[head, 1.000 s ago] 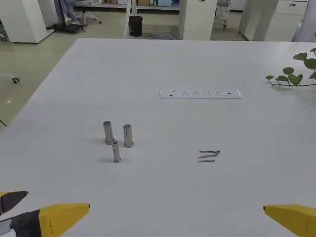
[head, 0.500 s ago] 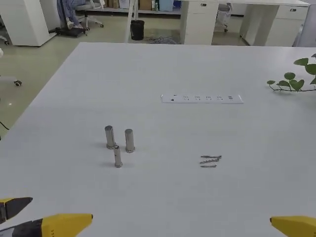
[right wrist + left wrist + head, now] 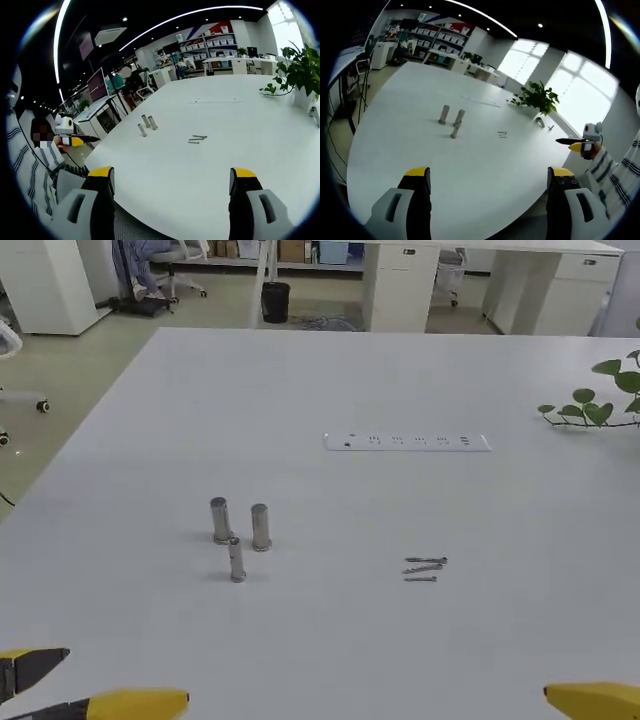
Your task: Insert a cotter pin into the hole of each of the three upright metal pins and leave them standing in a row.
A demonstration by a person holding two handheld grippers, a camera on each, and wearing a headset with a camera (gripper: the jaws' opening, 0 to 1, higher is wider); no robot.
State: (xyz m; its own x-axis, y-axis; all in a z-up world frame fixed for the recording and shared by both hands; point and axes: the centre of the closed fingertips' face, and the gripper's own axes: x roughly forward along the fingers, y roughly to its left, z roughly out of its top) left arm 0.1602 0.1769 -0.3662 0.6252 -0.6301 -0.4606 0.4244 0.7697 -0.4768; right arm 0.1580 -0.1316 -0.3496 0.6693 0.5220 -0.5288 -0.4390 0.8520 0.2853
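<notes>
Only your left tool (image 3: 490, 172) and right tool (image 3: 171, 172) have eased back, both released and empty, while ahead the metal pins (image 3: 260, 527) stand clustered and the cotter pins (image 3: 424, 568) lie apart, so all three insertions seem still to do.

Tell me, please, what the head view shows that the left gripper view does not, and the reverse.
Head view's own: a black waste bin. Left gripper view's own: bright windows and a striped sleeve. Shared: three upright silver metal pins, three thin metal cotter pins and a long white power strip, on the white table.
</notes>
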